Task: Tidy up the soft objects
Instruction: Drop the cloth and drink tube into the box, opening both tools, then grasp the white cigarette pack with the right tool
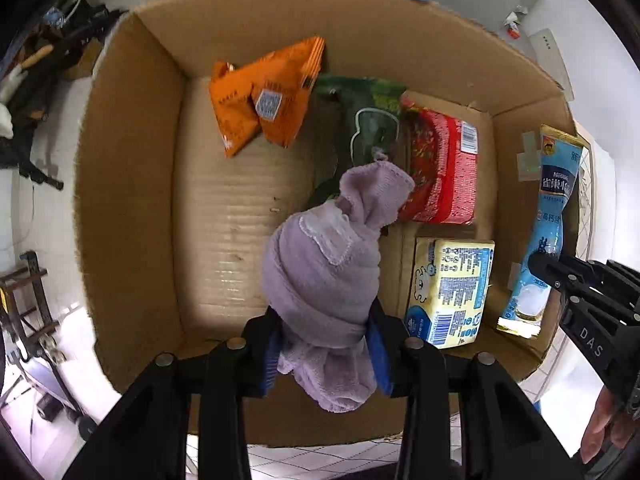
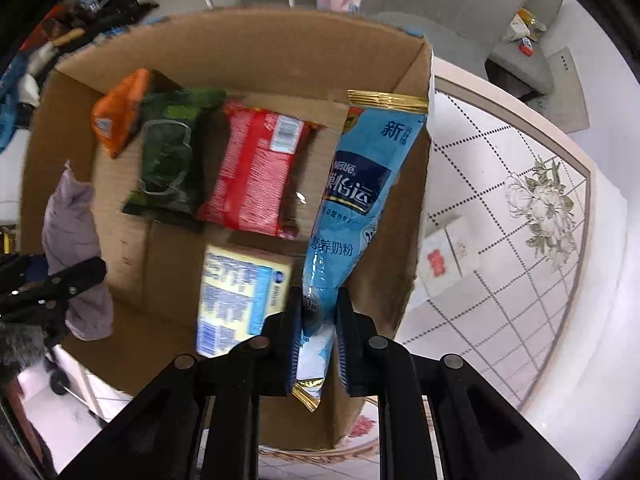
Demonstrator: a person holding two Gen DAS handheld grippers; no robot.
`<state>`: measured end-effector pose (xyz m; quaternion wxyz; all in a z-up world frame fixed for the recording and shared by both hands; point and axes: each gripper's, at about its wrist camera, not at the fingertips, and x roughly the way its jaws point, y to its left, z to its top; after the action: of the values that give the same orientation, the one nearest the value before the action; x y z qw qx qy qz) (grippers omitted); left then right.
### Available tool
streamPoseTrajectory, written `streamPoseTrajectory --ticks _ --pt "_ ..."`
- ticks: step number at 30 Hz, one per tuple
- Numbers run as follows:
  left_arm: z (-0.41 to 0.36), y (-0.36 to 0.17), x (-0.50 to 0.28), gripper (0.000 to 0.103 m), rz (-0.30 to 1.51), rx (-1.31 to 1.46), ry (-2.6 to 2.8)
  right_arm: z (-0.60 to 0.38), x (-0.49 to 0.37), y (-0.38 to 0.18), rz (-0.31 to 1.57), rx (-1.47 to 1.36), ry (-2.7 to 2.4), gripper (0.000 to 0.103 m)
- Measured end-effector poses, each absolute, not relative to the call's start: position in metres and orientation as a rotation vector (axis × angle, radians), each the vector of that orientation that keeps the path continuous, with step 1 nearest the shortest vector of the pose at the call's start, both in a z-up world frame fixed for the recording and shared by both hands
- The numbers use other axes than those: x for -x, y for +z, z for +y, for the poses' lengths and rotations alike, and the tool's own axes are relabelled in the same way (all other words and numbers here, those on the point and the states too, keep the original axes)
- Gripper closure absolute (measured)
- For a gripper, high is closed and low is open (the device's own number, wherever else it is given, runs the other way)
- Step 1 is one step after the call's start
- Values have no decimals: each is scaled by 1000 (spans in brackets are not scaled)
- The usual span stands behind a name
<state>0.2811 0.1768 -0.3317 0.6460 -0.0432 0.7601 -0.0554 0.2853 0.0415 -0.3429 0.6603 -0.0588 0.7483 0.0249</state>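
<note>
Left hand-held gripper [image 1: 324, 344] clamped on lilac cloth bundle [image 1: 324, 264], poised above bare floor of cardboard box [image 1: 128, 184]. Right hand-held gripper [image 2: 318, 344] pinches blue milk-powder pouch [image 2: 352, 200], long axis upright against box's right wall, nearer yellow pack [image 2: 240, 292].

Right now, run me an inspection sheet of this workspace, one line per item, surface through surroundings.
Surface: round tiled table with a flower print; the cardboard box stands on it, open.
Job's things: inside the box lie an orange packet, a green packet, a red packet and a yellow tissue pack.
Clutter: a small white and red box on the table beside the box.
Grippers: left gripper shut on the lilac cloth over the box; right gripper shut on the blue milk powder pouch by the box's right wall.
Cables: nothing seen.
Surroundings: dark gear heaped on the floor; grey seat behind.
</note>
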Motion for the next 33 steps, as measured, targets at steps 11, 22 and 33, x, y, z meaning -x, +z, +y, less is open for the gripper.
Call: streamPoseTrajectory --ticks 11,22,33 --pt "186 -311 -286 36 1677 105 -103 30 -287 -312 1661 52 61 53" --pt "193 -260 -274 4 1535 113 -87 -44 -276 -261 1498 -278 -27 15" --pt "174 -283 -267 4 1542 122 -75 -129 -281 -370 1621 -736 -212 15"
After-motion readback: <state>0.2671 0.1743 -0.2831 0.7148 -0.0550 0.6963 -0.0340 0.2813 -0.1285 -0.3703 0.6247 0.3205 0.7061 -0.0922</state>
